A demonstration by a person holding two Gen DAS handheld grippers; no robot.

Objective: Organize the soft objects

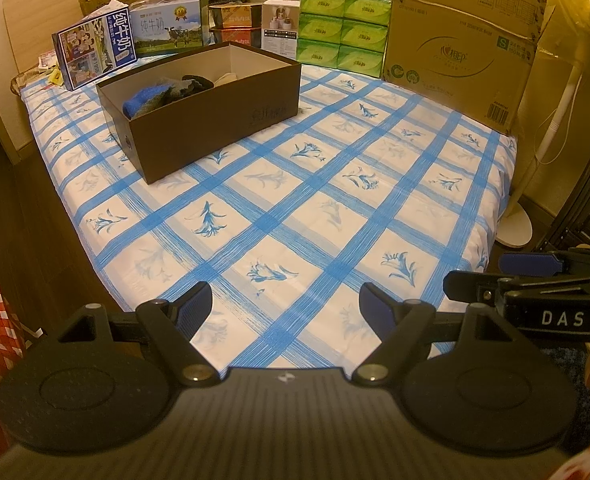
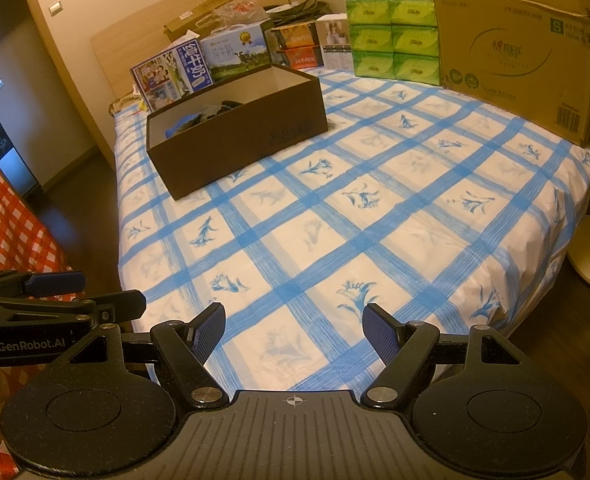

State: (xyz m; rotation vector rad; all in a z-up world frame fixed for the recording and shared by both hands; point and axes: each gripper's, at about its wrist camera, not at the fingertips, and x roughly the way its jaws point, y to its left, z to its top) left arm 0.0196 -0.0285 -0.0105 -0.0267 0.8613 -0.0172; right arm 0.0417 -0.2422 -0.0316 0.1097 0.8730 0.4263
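Soft objects lie bundled inside the open dark brown shoe box that sits on the bed, toward its far left corner and well apart from the near edge. At the box's near end a bright blue, fuzzy piece rests against a grey knitted one; behind these lies a black piece, then a pale cream one by the white inner wall. From the right wrist view only the blue and dark tops show above the rim. The box is rectangular, lidless, of smooth card with a faint mark on its long side. The bed sheet is white with a broad blue grid and blue flower prints, smooth and flat. Along the far edge stand milk cartons, a stack of green tissue packs in shiny wrap, and a large corrugated cardboard carton at the far right corner. The left gripper hangs over the near edge with its jaws spread wide and nothing between them; the right gripper is beside it, equally wide and empty.
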